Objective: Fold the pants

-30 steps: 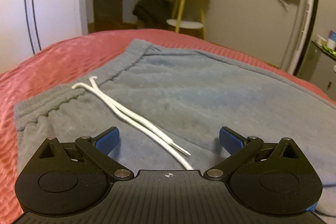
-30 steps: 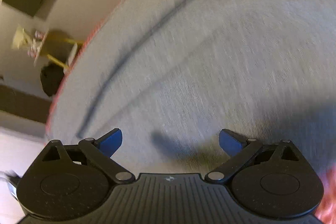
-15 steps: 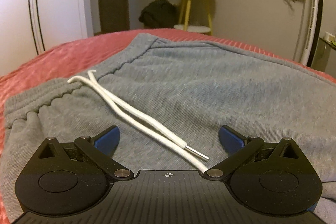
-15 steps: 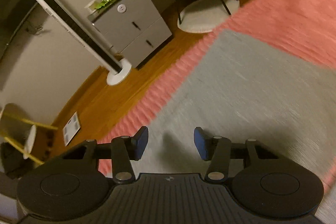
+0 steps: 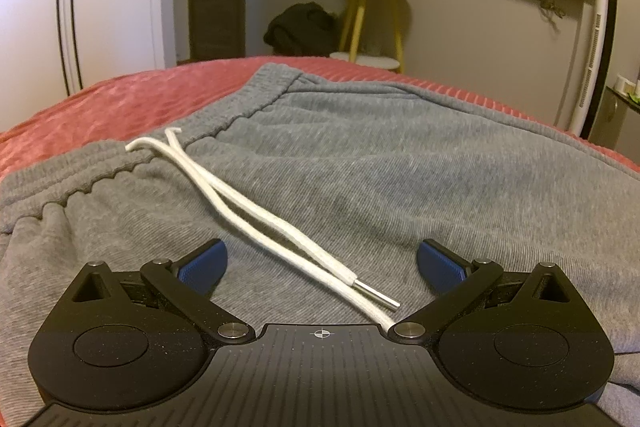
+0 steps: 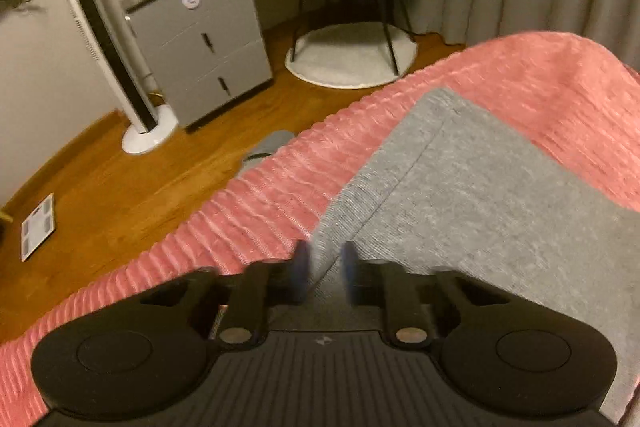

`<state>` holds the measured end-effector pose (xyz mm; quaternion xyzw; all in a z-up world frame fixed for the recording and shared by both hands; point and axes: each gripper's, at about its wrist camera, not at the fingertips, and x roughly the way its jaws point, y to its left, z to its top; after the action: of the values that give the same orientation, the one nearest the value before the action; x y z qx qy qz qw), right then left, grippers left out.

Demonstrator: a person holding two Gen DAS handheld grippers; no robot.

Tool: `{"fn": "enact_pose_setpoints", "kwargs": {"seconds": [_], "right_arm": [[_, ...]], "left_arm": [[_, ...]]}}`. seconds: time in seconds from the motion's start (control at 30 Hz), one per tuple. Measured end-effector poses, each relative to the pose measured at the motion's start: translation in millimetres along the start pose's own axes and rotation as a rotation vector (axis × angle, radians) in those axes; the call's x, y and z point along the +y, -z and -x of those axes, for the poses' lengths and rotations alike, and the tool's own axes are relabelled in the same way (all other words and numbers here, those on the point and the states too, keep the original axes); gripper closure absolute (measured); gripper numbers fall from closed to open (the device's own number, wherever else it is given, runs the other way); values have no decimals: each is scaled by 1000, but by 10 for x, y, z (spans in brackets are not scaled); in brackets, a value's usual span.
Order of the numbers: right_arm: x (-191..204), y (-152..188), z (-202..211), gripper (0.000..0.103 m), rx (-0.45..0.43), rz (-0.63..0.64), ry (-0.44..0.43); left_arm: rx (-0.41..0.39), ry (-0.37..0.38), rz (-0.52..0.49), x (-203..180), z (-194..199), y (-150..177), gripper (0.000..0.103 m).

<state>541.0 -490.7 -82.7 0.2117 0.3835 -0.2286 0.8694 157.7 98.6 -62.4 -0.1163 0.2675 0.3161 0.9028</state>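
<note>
Grey sweatpants (image 5: 380, 163) lie flat on a red bedspread (image 5: 132, 99). In the left wrist view the waistband (image 5: 120, 167) runs across the left, with a white drawstring (image 5: 256, 215) trailing toward me. My left gripper (image 5: 322, 263) is open and empty, low over the upper pants, with the drawstring tips between its fingers. In the right wrist view a leg end of the pants (image 6: 480, 203) lies on the bedspread (image 6: 280, 183). My right gripper (image 6: 323, 271) has its jaws closed to a narrow gap around the hem corner, motion-blurred.
The bed edge (image 6: 224, 203) drops to a wooden floor (image 6: 104, 179). Beyond stand a grey drawer cabinet (image 6: 200, 43), a white tower fan (image 6: 100, 39), a chair on a round rug (image 6: 352, 59) and a scale (image 6: 38, 227). A yellow side table (image 5: 372, 15) stands by the wall.
My right gripper swung from the middle of the pants to the leg hem near the bed edge, and its jaws closed from wide open to a narrow gap. The left gripper barely shifted.
</note>
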Motion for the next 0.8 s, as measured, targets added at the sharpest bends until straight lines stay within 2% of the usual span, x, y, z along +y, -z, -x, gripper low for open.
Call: {"fn": "enact_pose_setpoints", "kwargs": {"seconds": [0.13,0.2,0.3,0.4,0.5,0.6,0.73,0.77,0.8], "right_arm": [[-359,96,586,100,-113,-56,-113],[-718,258,1002,100,-161,-102,-186],[-1291,674,1546,101,-207,-169,-252],[-1841,1255,1891,103,-206,-223,-239],[-2334,1751,1908,103,-121,-261,-184],[-2707,2003,1946,98,-84,-371,-237],[-2753,1928,1954,96,-138,-401,-340],[-2731,1851,1879,92,-140,-410,-368],[-2726,1778,1788,83,-130,-431,-393]], "left_arm": [[7,19,15,40,-6,-15,0],[11,30,23,61,-7,-27,0],[19,48,33,100,2,-44,0],[29,72,36,130,11,-61,0],[38,100,47,177,25,-86,0],[57,144,90,236,78,-151,0],[119,311,197,302,184,-378,0],[139,366,233,304,193,-452,0],[155,406,264,295,192,-511,0]]}}
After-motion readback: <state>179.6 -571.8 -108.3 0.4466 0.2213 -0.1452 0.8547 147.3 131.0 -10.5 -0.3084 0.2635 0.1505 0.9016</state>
